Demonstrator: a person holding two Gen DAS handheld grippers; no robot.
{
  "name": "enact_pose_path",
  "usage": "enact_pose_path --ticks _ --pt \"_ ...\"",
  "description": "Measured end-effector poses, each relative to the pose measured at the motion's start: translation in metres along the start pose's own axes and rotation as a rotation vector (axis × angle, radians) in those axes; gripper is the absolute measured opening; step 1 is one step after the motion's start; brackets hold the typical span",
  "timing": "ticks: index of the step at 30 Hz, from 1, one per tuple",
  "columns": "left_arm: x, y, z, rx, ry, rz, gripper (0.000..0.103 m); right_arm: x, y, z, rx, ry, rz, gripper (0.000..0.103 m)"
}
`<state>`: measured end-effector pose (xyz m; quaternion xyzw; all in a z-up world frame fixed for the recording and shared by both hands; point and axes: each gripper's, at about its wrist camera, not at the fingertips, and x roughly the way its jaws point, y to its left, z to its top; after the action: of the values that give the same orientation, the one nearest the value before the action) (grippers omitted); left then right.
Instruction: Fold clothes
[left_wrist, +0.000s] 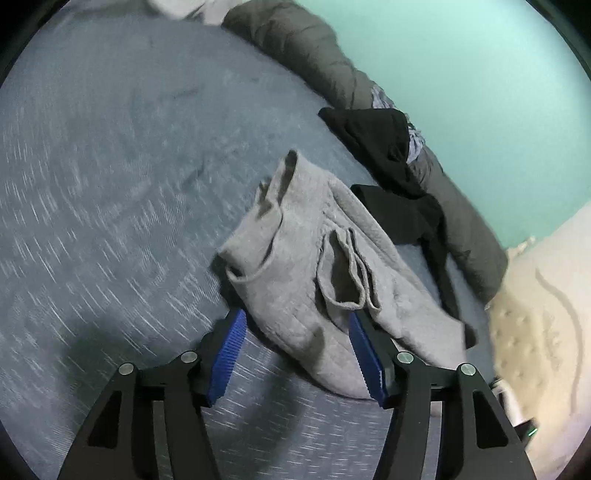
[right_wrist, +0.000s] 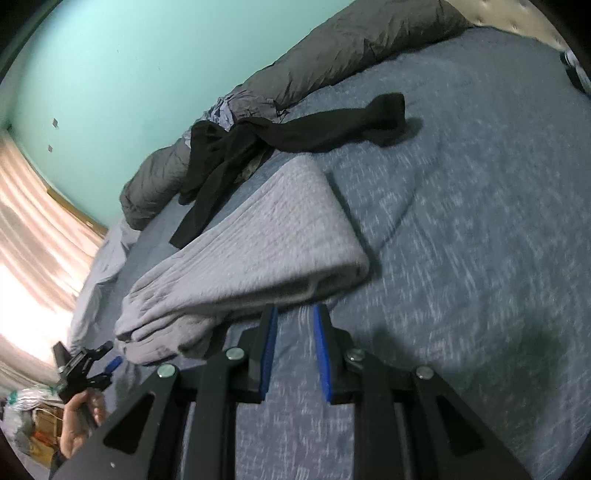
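While folded, grey sweatpants (right_wrist: 251, 254) lie lengthwise toward the black garment (right_wrist: 295, 129). Left gripper (left_wrist: 295, 325) jaws spread, empty, at the leg cuffs. Right gripper (right_wrist: 293, 317) jaws narrowly parted, empty, beside the fold.

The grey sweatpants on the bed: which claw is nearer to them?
Left. The left claw straddles the edge of the grey sweatpants, jaws open; the right claw stops just short of their fold.

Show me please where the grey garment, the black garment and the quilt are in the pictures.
grey garment (right_wrist: 255, 236): right wrist view, middle of its folded top layer.
black garment (right_wrist: 332, 123): right wrist view, on the long part stretched over the bed.
quilt (right_wrist: 351, 48): right wrist view, on the rolled bulk by the wall.
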<state>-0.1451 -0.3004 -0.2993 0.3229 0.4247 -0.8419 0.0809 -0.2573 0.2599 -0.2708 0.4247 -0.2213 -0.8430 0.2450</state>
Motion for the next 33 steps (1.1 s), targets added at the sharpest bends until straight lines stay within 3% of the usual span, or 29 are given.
enact_pose_path --ticks 5,13,20,26,33 --pt "0.009 -0.007 -0.008 -0.023 0.031 -0.056 0.068 -0.006 -0.005 -0.015 0.04 -0.008 0.052 0.02" --pt "0.018 -0.016 -0.009 -0.034 0.019 -0.068 0.078 -0.013 -0.007 -0.02 0.053 -0.024 0.076 0.02" --pt "0.018 -0.019 -0.009 -0.033 0.002 -0.073 0.079 -0.014 -0.007 -0.025 0.048 -0.033 0.08 0.02" --pt "0.034 -0.019 -0.023 -0.061 0.079 -0.06 0.08 -0.011 -0.005 -0.022 0.043 -0.028 0.079 0.02" --pt "0.038 -0.023 -0.017 -0.039 0.026 -0.054 0.08 -0.016 -0.005 -0.024 0.03 -0.028 0.086 0.02"
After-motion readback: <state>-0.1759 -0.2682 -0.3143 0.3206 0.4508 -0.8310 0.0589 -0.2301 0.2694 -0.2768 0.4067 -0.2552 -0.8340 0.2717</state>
